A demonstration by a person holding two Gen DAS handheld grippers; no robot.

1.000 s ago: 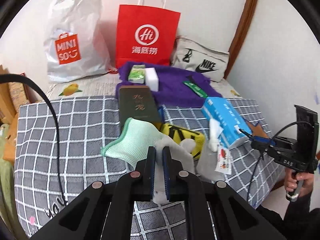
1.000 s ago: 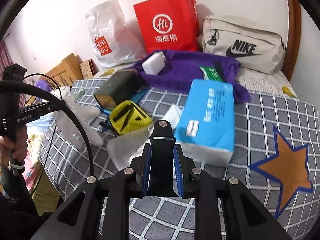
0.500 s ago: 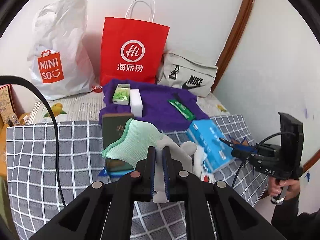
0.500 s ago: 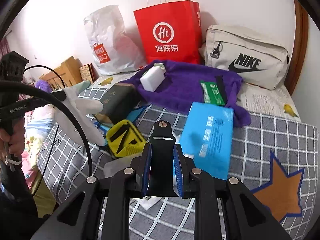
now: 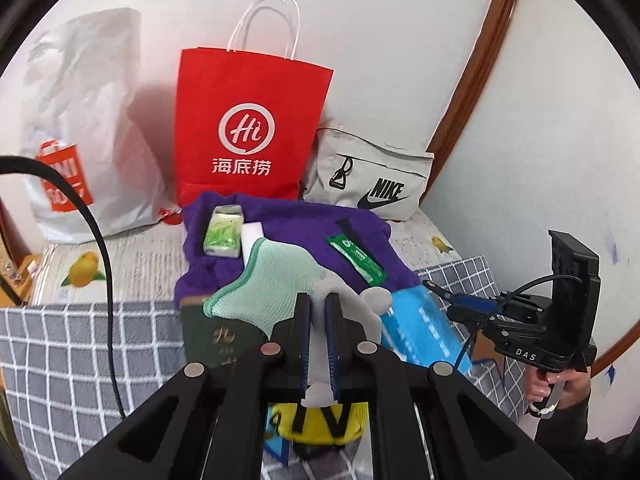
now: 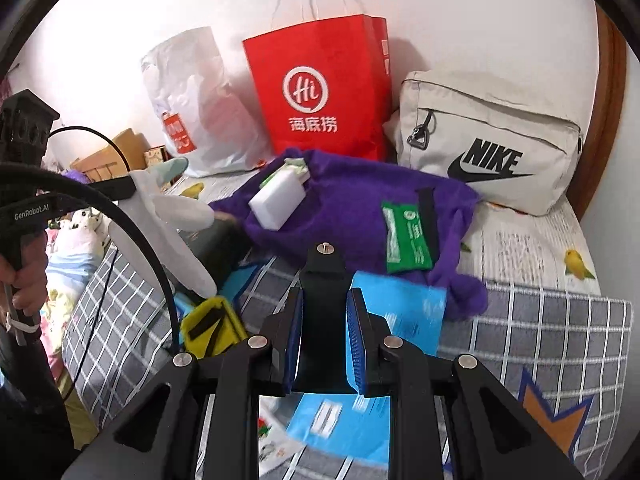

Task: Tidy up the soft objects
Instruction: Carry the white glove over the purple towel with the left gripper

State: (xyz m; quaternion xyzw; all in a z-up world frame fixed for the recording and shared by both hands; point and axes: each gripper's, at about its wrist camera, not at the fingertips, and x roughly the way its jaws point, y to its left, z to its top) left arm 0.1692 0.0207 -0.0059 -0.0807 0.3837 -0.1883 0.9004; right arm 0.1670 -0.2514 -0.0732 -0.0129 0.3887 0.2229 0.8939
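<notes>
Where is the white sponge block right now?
The white sponge block lies on the purple towel toward its left end in the right wrist view, beside the green tissue pack and before the red paper bag.

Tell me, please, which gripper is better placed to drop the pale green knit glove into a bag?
Left, probably: the left gripper is shut on the pale green knit glove, facing the red paper bag. The right gripper holds a black mount.
</notes>
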